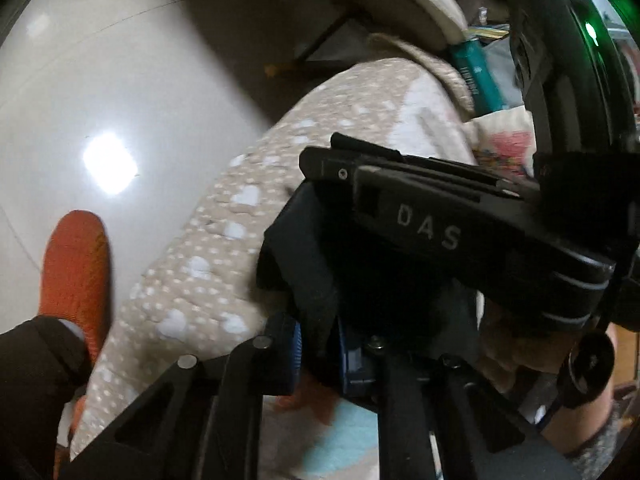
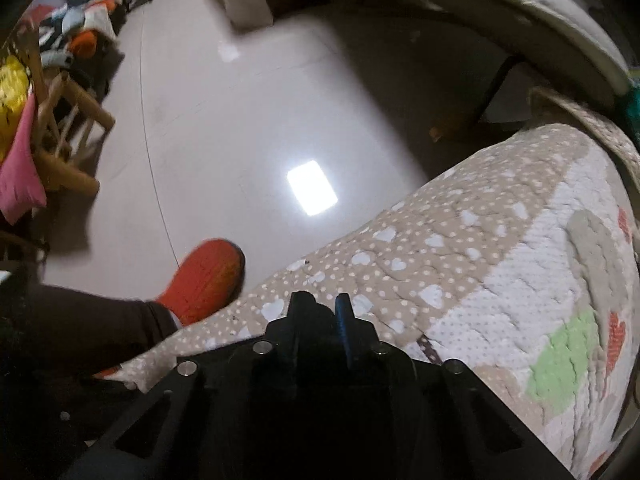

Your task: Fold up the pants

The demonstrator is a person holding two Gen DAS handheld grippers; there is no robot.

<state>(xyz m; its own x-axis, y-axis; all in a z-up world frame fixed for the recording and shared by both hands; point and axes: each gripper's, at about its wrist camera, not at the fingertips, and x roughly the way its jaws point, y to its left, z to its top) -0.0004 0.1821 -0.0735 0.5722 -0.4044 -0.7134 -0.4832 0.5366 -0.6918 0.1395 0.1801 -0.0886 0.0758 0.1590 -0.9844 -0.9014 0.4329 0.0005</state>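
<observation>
The left gripper (image 1: 316, 332) is closed on a fold of the dark pants (image 1: 296, 256), held above the quilt (image 1: 208, 248). The right gripper (image 2: 322, 312) has its fingers together with nothing visible between them, over the near quilt edge beside the floor (image 2: 224, 120).

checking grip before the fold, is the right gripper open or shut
Shut: in the right wrist view the right gripper has its black and blue fingers nearly together, nothing visible between them.

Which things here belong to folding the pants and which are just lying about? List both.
For the job:
- dark pants, pinched in the left claw
- right claw, fingers closed

Just lying about:
- orange slipper, on the person's foot
- heart-print quilt
- wooden chair
- pink cloth
- clothes pile by the far wall
</observation>
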